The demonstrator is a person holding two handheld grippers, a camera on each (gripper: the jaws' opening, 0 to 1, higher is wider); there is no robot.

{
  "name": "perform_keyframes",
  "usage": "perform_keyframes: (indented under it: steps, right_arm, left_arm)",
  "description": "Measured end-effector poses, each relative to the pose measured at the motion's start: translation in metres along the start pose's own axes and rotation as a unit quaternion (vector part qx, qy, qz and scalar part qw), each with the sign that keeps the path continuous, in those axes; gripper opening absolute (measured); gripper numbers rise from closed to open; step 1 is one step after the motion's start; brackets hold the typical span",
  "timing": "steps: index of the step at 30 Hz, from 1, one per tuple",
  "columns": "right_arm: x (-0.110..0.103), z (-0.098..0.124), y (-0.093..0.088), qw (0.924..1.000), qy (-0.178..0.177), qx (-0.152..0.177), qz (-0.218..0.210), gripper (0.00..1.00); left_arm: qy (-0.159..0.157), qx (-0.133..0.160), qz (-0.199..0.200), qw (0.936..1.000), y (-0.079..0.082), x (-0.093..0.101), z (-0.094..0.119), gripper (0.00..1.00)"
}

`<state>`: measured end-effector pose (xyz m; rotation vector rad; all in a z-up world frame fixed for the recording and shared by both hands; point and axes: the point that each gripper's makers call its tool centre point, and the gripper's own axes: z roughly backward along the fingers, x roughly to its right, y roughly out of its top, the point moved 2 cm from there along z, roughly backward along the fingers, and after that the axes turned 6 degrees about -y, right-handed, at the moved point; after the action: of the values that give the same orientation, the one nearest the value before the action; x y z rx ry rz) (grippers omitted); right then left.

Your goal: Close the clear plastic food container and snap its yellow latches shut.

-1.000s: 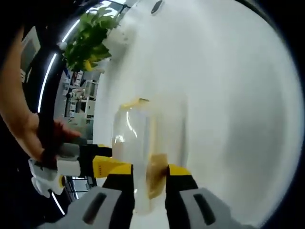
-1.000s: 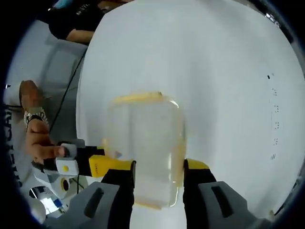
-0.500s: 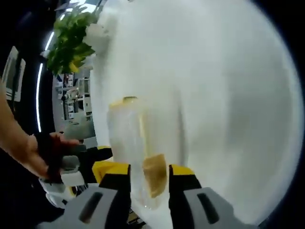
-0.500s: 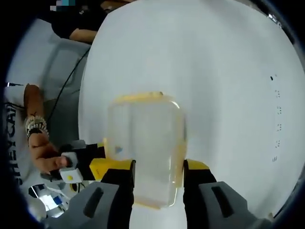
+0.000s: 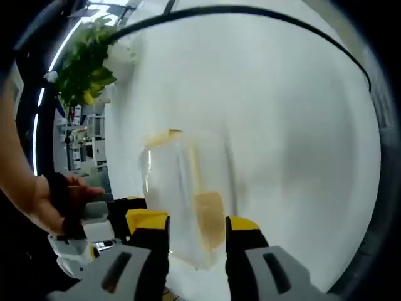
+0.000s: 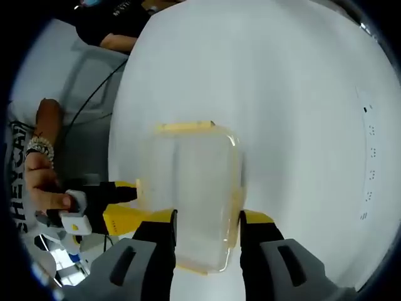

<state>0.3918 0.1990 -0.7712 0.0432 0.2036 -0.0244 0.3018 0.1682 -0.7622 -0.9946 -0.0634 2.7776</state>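
Squarely between claw jaws, clear rounded-rectangular plastic container, yellow-rimmed.

1. A lab or office-like workspace: a wide white table under bright strip lighting.
2. Far left, a leafy green plant and cluttered shelves.
3. Cables trail nearby.
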Motion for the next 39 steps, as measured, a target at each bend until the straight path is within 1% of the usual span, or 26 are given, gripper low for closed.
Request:
perform_keyframes:
  steps: [2, 4, 5, 6, 7, 8, 9, 10, 11, 12, 13, 15, 16, 17, 18, 19, 20, 21, 22, 23, 24, 26, 28, 30, 35, 39]
  right_arm:
    - [0.001, 0.001, -0.001, 1.0000, -0.005, -0.007, 0.004, 0.37]
    - [0.002, 0.001, -0.001, 0.9998, -0.009, -0.012, 0.010, 0.37]
    - [0.003, 0.001, -0.001, 0.9998, -0.010, -0.013, 0.012, 0.37]
    - [0.004, 0.001, -0.001, 0.9998, -0.010, -0.014, 0.013, 0.37]
    - [0.005, 0.001, -0.002, 0.9998, -0.010, -0.015, 0.013, 0.37]
    - [0.005, 0.002, -0.002, 0.9998, -0.010, -0.015, 0.013, 0.37]
    - [0.005, 0.002, -0.003, 0.9998, -0.009, -0.015, 0.013, 0.37]
    - [0.005, 0.002, -0.003, 0.9998, -0.009, -0.014, 0.012, 0.37]
    - [0.004, 0.002, -0.004, 0.9998, -0.009, -0.014, 0.012, 0.37]
    - [0.004, 0.002, -0.004, 0.9998, -0.009, -0.013, 0.012, 0.37]
    - [0.004, 0.002, -0.004, 0.9998, -0.009, -0.012, 0.012, 0.37]
    - [0.004, 0.002, -0.004, 0.9999, -0.008, -0.009, 0.011, 0.37]
    - [0.005, 0.002, -0.004, 0.9999, -0.007, -0.008, 0.011, 0.37]
    - [0.004, 0.002, -0.005, 0.9999, -0.007, -0.007, 0.010, 0.37]
    - [0.003, 0.002, -0.005, 0.9999, -0.006, -0.007, 0.009, 0.37]
    - [0.002, 0.002, -0.005, 0.9999, -0.006, -0.006, 0.009, 0.37]
    - [0.002, 0.002, -0.005, 0.9999, -0.005, -0.006, 0.009, 0.37]
    - [0.001, 0.002, -0.005, 0.9999, -0.004, -0.006, 0.009, 0.37]
    - [0.001, 0.002, -0.005, 0.9999, -0.004, -0.007, 0.009, 0.37]
    - [0.002, 0.002, -0.005, 0.9999, -0.004, -0.007, 0.009, 0.37]
    - [0.003, 0.002, -0.005, 0.9999, -0.004, -0.007, 0.009, 0.37]
    - [0.002, 0.002, -0.006, 0.9999, -0.004, -0.007, 0.009, 0.37]
    - [0.003, 0.002, -0.006, 0.9999, -0.003, -0.006, 0.009, 0.37]
    - [0.003, 0.003, -0.006, 0.9999, -0.003, -0.005, 0.008, 0.37]
    - [0.004, 0.002, -0.006, 0.9999, 0.000, -0.007, 0.008, 0.37]
    - [0.004, 0.002, -0.006, 0.9999, 0.003, -0.009, 0.009, 0.37]
  left_arm:
    - [0.009, -0.001, -0.006, 0.9999, 0.001, 0.000, 0.008, 0.29]
    - [0.019, 0.011, -0.007, 0.9997, 0.004, -0.002, 0.016, 0.25]
    - [0.022, 0.031, 0.001, 0.9993, 0.007, -0.004, 0.019, 0.24]
    - [0.025, 0.041, 0.014, 0.9987, 0.008, -0.005, 0.022, 0.24]
    - [0.026, 0.047, 0.029, 0.9982, 0.007, -0.005, 0.024, 0.24]
    - [0.020, 0.044, 0.022, 0.9986, 0.006, -0.004, 0.025, 0.24]
    - [0.018, 0.053, 0.022, 0.9982, 0.007, -0.005, 0.025, 0.24]
    - [0.025, 0.062, 0.053, 0.9964, 0.008, -0.008, 0.023, 0.26]
    - [0.022, 0.049, 0.044, 0.9976, 0.005, -0.007, 0.024, 0.25]
    - [0.019, 0.024, 0.009, 0.9995, 0.000, -0.005, 0.027, 0.23]
    - [0.025, 0.026, -0.004, 0.9993, 0.002, -0.006, 0.029, 0.23]
    - [0.022, 0.043, 0.023, 0.9986, 0.005, -0.003, 0.031, 0.23]
    - [0.020, 0.040, 0.021, 0.9988, 0.003, -0.001, 0.034, 0.23]
    - [0.028, 0.040, 0.016, 0.9987, 0.004, -0.003, 0.036, 0.23]
    - [0.048, 0.043, 0.021, 0.9977, 0.004, -0.008, 0.042, 0.23]
    - [0.069, 0.055, 0.028, 0.9957, 0.007, -0.014, 0.048, 0.22]
    - [0.095, 0.085, 0.042, 0.9910, 0.015, -0.023, 0.055, 0.19]
    - [0.110, 0.099, 0.058, 0.9872, 0.017, -0.030, 0.057, 0.17]
    - [0.112, 0.100, 0.066, 0.9865, 0.017, -0.033, 0.054, 0.16]
    - [0.091, 0.079, 0.050, 0.9914, 0.012, -0.028, 0.046, 0.16]
    - [0.063, 0.042, 0.038, 0.9964, 0.002, -0.020, 0.035, 0.16]
    - [0.041, 0.011, 0.043, 0.9982, -0.008, -0.012, 0.021, 0.18]
    - [0.021, 0.004, 0.058, 0.9981, -0.015, -0.005, 0.006, 0.19]
    - [0.023, 0.012, 0.059, 0.9980, -0.015, -0.004, -0.002, 0.21]
    - [0.020, 0.027, 0.058, 0.9977, -0.004, -0.003, -0.007, 0.23]
    - [0.012, 0.021, 0.059, 0.9979, -0.005, -0.004, -0.007, 0.23]
